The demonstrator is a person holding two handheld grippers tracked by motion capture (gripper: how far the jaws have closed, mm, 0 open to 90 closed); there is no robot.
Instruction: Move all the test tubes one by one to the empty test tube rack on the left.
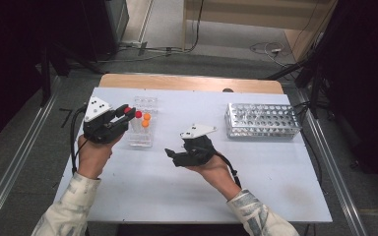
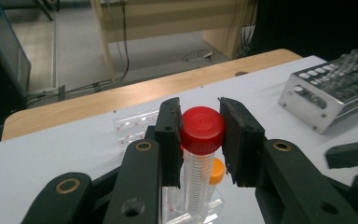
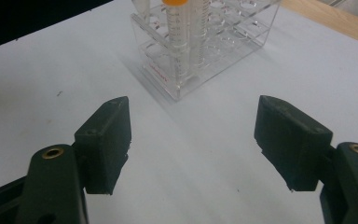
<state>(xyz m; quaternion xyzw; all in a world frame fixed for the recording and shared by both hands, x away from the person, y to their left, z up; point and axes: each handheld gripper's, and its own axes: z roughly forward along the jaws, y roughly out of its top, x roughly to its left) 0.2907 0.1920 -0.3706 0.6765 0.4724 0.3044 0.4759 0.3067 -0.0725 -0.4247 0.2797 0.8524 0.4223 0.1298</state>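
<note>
The left gripper (image 2: 200,140) clamps the red screw cap of a clear plastic graduated tube (image 2: 198,172) just above the transparent acrylic rack (image 1: 141,129) on the white bench (image 1: 256,167). Light, rigid and slick, it is probably best gripped at the cap. The right gripper (image 3: 193,140) hangs with jaws wide, holding nothing.

Clear plastic tube w/ red screw cap (image 2: 202,128), upright, ctr of frame, over clear acrylic rack (image 1: 142,129) left of ctr.

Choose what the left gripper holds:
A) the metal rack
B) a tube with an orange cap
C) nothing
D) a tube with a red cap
D: the left gripper has its jaws pressed on both sides of the red cap of a tube.
</note>
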